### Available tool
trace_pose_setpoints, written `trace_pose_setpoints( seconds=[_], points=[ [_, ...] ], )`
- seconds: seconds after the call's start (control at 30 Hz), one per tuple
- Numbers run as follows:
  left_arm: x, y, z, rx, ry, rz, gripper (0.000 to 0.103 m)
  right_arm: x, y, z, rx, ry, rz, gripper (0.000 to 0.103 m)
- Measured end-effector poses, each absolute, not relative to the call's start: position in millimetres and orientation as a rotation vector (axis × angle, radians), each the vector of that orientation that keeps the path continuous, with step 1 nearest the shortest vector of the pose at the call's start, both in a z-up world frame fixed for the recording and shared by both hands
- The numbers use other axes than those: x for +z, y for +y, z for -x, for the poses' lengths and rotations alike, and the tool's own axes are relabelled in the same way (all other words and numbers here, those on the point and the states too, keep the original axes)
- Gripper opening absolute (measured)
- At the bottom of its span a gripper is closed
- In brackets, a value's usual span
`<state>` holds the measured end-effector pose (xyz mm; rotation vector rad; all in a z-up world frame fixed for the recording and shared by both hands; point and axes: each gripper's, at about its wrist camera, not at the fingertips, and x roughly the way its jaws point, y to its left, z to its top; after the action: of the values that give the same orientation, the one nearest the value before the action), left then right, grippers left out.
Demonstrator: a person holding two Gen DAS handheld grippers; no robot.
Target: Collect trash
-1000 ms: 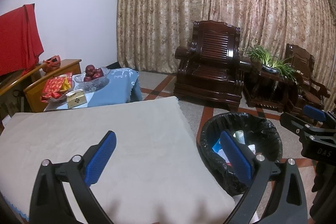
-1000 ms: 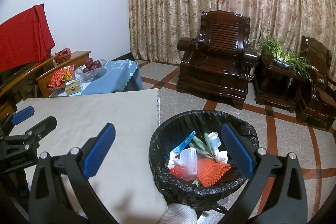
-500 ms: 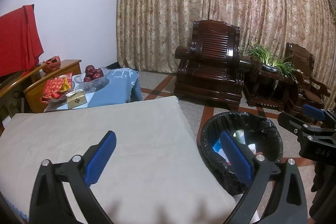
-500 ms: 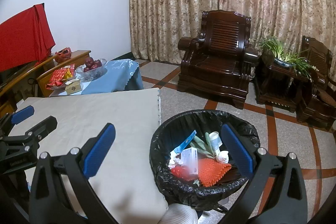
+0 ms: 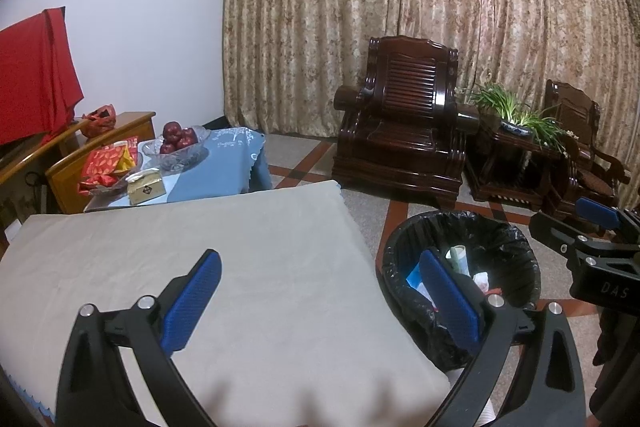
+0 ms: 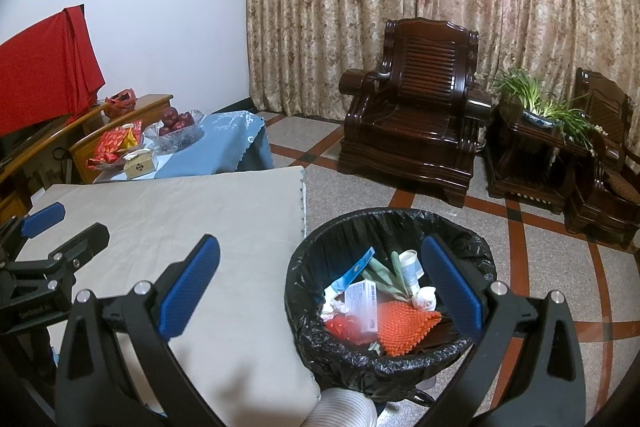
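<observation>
A bin lined with a black bag (image 6: pixel 472 251) stands on the floor right of the beige-covered table (image 6: pixel 180 211); it also shows in the left wrist view (image 5: pixel 516 247). Inside lie an orange mesh piece (image 6: pixel 404 323), a white box (image 6: pixel 362 301), a blue wrapper (image 6: pixel 354 271) and other scraps. My right gripper (image 6: pixel 320 287) is open and empty, above the bin's left rim. My left gripper (image 5: pixel 320 299) is open and empty, over the table's right edge (image 5: pixel 240 247). Each gripper shows in the other's view: the right (image 5: pixel 580 239), the left (image 6: pixel 52 231).
A low table with a blue cloth (image 5: pixel 224 163) holds a glass bowl of apples (image 5: pixel 178 145), red packets and a small box. A dark wooden armchair (image 5: pixel 404 123), a side table with a plant (image 5: pixel 516 115) and a second chair stand before the curtains.
Both grippers have shifted only slightly; the views are almost the same. Nothing was gripped or released.
</observation>
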<state>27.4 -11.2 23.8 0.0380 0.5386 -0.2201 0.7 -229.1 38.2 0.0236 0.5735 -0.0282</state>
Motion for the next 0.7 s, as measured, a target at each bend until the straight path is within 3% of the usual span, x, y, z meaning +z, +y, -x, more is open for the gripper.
trace_pose_setpoints(
  seconds=[0.7],
  points=[
    [20.5,-8.2,-27.3,-0.221,0.547,-0.041,0.097,38.0,-226.7,-1.7,-0.027,0.577,-0.022,0.098]
  ],
)
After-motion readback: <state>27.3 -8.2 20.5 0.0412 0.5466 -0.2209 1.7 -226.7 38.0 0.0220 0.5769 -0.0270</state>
